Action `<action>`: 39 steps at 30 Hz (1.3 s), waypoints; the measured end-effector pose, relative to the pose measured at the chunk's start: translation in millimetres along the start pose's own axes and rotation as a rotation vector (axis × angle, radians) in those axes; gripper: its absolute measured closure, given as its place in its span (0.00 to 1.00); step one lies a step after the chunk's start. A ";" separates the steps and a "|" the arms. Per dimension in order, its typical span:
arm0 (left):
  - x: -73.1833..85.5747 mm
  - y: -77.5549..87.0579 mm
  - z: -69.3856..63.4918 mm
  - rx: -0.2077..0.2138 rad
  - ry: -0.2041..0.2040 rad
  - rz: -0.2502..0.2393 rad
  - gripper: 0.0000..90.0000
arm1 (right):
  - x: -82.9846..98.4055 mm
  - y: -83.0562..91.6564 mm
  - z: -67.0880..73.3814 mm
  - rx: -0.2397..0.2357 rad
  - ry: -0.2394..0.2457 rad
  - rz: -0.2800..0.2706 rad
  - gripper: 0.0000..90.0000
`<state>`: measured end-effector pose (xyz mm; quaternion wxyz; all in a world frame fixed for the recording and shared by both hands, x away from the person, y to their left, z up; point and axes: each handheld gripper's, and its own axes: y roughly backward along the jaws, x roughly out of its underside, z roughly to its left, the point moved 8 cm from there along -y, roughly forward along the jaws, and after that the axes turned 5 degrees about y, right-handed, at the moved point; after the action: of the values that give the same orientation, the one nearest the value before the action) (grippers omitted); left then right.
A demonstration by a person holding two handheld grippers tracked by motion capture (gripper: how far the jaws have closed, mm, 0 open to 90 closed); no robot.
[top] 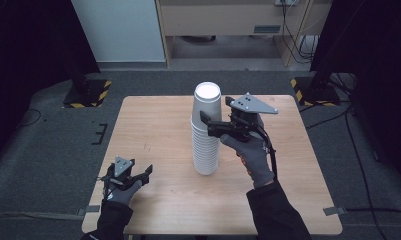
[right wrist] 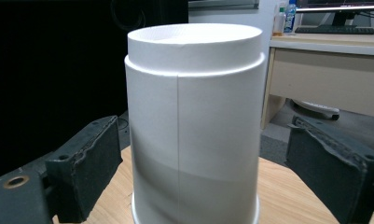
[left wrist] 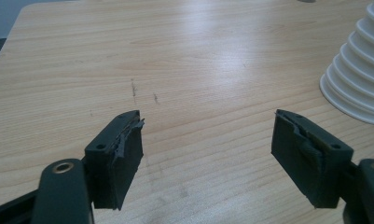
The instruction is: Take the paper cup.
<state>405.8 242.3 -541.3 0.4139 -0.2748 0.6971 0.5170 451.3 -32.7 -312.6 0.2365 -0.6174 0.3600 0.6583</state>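
Cup stack [top: 206, 135]: white paper cups, nested upside down, standing upright near table [top: 153, 130] centre. Bases face up, so no contents visible; top cup [right wrist: 194, 121] shows its recessed base and a vertical seam down the side. Rims pile up as ridges down the lower part of the stack [left wrist: 357, 79].

R gripper [top: 214, 125]: held up at the top cup's level, coming in from the stack's right. In right gripper view, jaws spread wide, one each side of the top cup, w/ a gap on both sides; not touching it. Nothing pinched. R hand [top: 250, 150] in grey glove, dark sleeve, cable trailing down along the wrist. Grey three-cornered plate on top of the gripper.

L gripper [top: 133, 175]: low at the table's front-left, well apart from the stack. Jaws spread, nothing between them but bare wood. Pads [left wrist: 128, 149] look torn at the edges. L hand [top: 120, 192] gloved too. In left gripper view, stack base sits at far right, apart from the jaws.

Around: light wood tabletop, a few faint dark scuffs [left wrist: 134, 87]. Grey floor, black/yellow-striped stand feet [top: 88, 93] at the far corners, cables [top: 338, 117] on the right. Desk [right wrist: 324, 70] behind w/ bottles & keyboard on it.
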 end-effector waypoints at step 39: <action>0.0 -0.4 -2.0 0.012 -0.024 0.003 0.27 | -20.3 -26.3 3.5 0.010 -0.001 -0.029 0.19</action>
<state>405.6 240.3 -541.2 0.4233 -0.2649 0.6956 0.5166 471.6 -10.8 -297.5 0.2495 -0.6210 0.3540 0.6533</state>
